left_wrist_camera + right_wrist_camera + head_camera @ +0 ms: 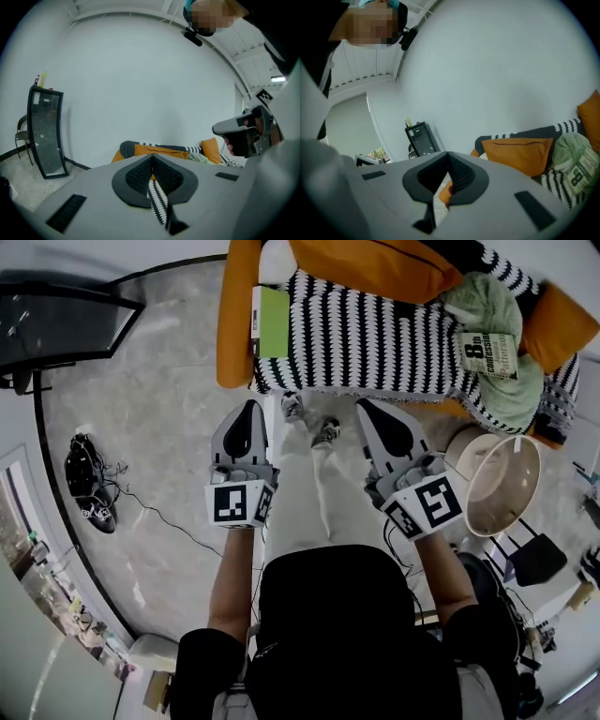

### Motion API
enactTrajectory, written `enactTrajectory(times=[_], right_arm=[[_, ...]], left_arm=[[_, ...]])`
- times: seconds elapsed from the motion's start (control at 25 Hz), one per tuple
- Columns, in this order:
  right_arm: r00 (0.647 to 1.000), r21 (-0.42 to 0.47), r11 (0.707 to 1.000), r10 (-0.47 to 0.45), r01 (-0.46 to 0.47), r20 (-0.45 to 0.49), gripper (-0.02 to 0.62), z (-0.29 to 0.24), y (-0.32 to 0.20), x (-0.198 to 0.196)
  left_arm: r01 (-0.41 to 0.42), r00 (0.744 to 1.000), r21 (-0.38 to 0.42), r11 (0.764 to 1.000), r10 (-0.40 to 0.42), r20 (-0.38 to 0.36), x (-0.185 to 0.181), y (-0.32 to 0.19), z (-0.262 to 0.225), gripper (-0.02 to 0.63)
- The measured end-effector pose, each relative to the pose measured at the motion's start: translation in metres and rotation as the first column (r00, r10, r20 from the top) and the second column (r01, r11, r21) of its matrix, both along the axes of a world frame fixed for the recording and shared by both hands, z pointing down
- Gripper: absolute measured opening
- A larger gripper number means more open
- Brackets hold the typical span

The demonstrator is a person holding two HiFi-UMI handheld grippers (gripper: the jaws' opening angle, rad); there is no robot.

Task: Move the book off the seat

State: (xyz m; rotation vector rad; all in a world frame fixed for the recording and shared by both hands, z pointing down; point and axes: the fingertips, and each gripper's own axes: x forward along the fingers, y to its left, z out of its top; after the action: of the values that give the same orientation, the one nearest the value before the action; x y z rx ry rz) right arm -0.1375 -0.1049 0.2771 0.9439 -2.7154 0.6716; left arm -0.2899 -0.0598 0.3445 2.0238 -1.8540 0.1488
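**Head view: both grippers closed on nothing, book at the far right of the seat**

Looking steeply down, the left gripper and the right gripper are side by side over the pale floor, both pointing at the seat. The person's shoes show between them. Neither gripper touches the seat.

In the left gripper view the two jaws meet at their tips with nothing between them, and only the striped throw shows through the slit lower down. The right gripper view shows the same: jaws together, nothing clamped.

And the book? It lies flat at the far right of the seat, cover up with a big "8th" on it. It rests on a rumpled green cloth over the throw, well apart from both grippers. The right gripper is the closer one, and its own view shows the book low at the right edge.

An orange cushion lies along the back of the seat. At the seat's left end is a green-covered flat thing; whether it is a second book I cannot tell.

A cream round tub stands on the floor to the right, just beside the seat's near corner. Over on the left there is a glass cabinet, with a tangle of cables nearer.
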Motion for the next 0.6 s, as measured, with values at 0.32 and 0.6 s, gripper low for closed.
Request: enactTrajectory(times=[0.32,0.6], right_arm=[[0.998,-0.096,0.994,0.055,-0.057,-0.017,0.014,0.075,-0.006,-0.009],[0.994,-0.205,0.974,0.089,-0.101,-0.069,0.014,0.161,-0.008,-0.002]], left_arm=[[0.029,0.999,-0.09,0.996,-0.032,-0.037,-0.016,-0.017,0.093,0.011],[0.079,0.993,-0.179,0.981,-0.093,-0.07,-0.034,-0.029,0.18,0.011]])
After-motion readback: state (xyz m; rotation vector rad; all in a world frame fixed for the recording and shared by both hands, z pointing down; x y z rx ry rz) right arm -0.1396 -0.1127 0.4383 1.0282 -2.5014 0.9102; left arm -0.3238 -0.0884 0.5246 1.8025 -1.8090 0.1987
